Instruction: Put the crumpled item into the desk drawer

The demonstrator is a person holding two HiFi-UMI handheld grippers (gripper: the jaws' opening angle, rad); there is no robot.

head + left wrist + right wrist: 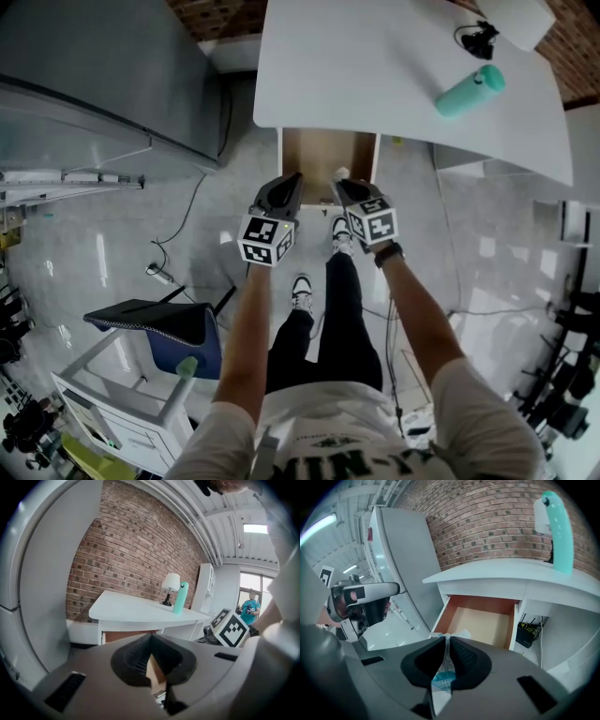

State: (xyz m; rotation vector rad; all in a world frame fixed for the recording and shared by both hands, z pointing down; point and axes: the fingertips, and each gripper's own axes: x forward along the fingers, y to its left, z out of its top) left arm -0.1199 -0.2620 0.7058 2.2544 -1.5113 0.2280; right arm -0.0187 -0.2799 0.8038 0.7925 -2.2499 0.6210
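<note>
My right gripper (446, 639) is shut on the crumpled item (442, 682), a white wrapper with blue print whose end pokes out past the pads. In the head view that gripper (339, 187) hangs just in front of the open desk drawer (328, 155), with the wrapper's tip (340, 174) over the drawer's front edge. The drawer (443, 613) has a bare light-brown inside. My left gripper (289, 183) is beside the right one, a little to its left, and its pads (150, 638) meet with nothing between them.
The white desk (375, 66) carries a teal bottle (469, 91) and a lamp (506, 19). A tall grey cabinet (94, 75) stands left of the drawer. A blue chair (164, 328) is at the lower left. A black box with cables (527, 632) sits under the desk.
</note>
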